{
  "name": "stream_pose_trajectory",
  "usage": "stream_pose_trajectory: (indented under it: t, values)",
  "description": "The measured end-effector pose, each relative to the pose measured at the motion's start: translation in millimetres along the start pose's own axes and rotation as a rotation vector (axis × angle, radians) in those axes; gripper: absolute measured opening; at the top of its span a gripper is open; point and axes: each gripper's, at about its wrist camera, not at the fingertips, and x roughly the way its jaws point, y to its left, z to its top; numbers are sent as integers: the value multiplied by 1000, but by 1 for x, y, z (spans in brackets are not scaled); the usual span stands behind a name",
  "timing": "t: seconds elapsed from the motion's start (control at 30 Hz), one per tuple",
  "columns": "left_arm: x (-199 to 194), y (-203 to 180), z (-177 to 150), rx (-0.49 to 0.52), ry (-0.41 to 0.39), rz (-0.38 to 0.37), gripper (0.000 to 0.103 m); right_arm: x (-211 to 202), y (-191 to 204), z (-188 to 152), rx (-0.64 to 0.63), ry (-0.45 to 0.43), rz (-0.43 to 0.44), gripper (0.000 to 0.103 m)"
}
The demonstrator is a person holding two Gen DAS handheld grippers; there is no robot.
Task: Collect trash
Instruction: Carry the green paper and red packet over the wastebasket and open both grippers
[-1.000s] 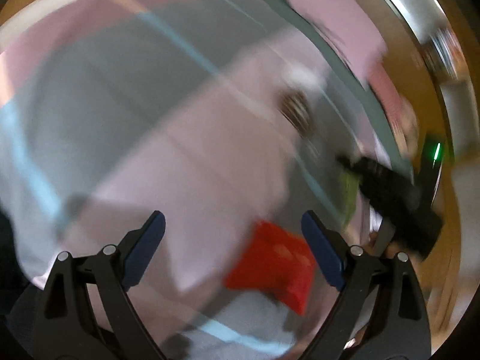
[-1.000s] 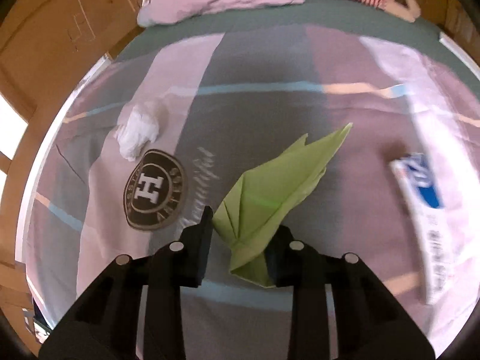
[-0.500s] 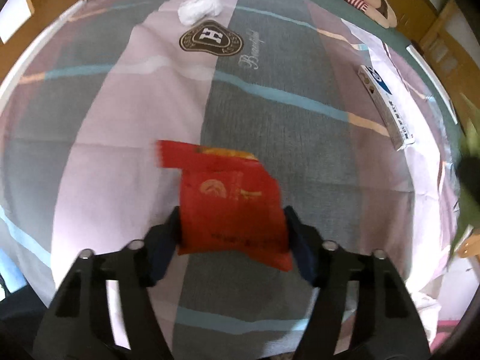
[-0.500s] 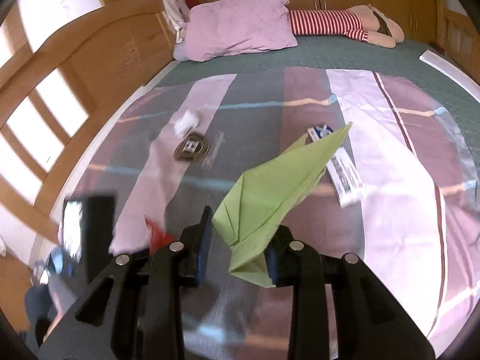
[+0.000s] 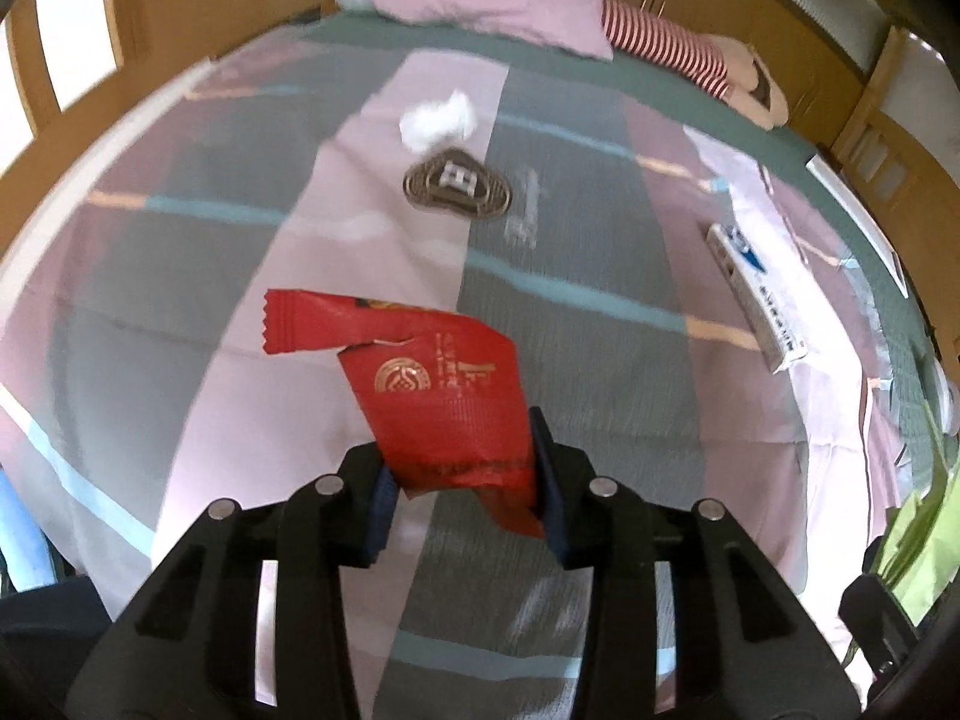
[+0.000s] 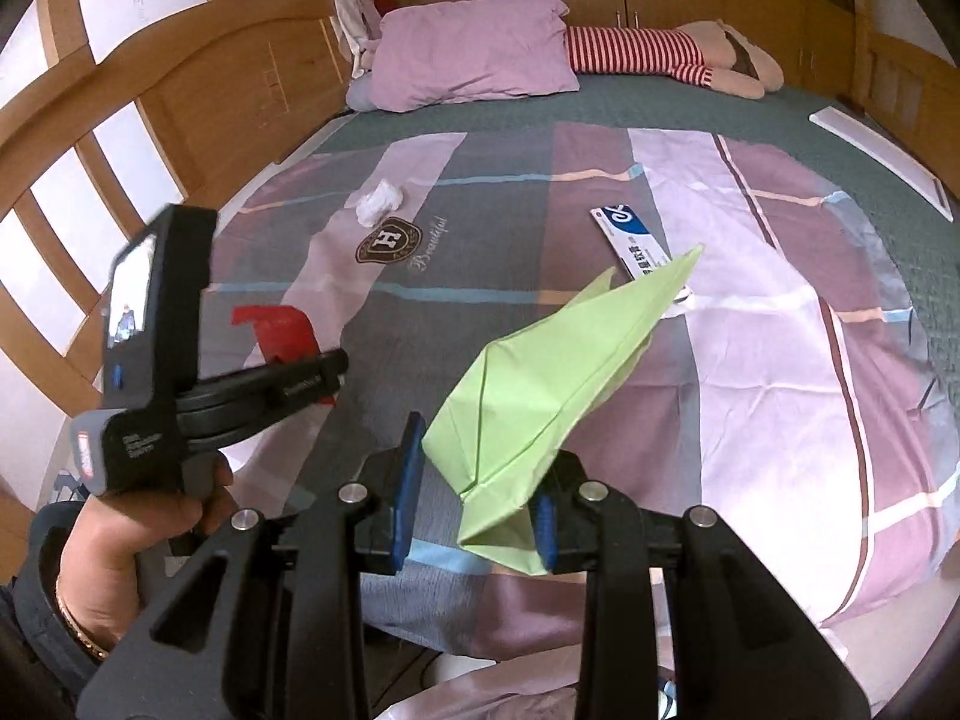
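Note:
A red snack wrapper (image 5: 438, 384) hangs above the striped bedspread (image 5: 600, 372). My left gripper (image 5: 462, 480) has its jaws closing, and both pads press on the wrapper's lower end. The right wrist view shows that gripper (image 6: 324, 369) from the side with the red wrapper (image 6: 279, 330) in it. My right gripper (image 6: 477, 492) is shut on a folded green paper (image 6: 552, 384), held up over the bed's near edge. On the bed lie a crumpled white tissue (image 5: 437, 119) and a white and blue box (image 5: 756, 294).
A purple pillow (image 6: 474, 54) and a striped plush toy (image 6: 660, 54) lie at the bed's far end. Wooden panels (image 6: 198, 90) run along the left side. A person's hand (image 6: 138, 528) holds the left gripper at the lower left. A dark emblem (image 6: 387, 240) is printed on the bedspread.
The left jaws came together on the red wrapper and lifted it off the bed. The right gripper drew back and up from the bed with the green paper still in it.

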Motion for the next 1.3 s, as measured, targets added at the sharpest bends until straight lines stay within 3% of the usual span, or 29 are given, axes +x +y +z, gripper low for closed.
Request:
stream_pose_trajectory:
  t: [0.23,0.37,0.47,0.77,0.97,1.1,1.3]
  values:
    - [-39,-9,-6,50,-175,-32,39,-31,4,4,-7,-51,10,32]
    - [-51,-6,-26,29,-164,-134,39,-67,2,-1,-10,-93,18,32]
    - [-67,-2,-40,-3,-181,-157,39,-93,-4,-11,-19,-121,8,32]
    - [-180,-31,-81,108,-374,-107,35,-140,-21,-42,-15,-130,5,32]
    - [-215,-34,-99,127,-383,-146,35,-169,-30,-57,-27,-154,-13,32]
    - [-216,-37,-101,137,-347,-233,35,-177,-42,-67,-6,-147,-26,32]
    - [-221,-44,-106,162,-285,-374,35,-181,-55,-90,-2,-66,22,32]
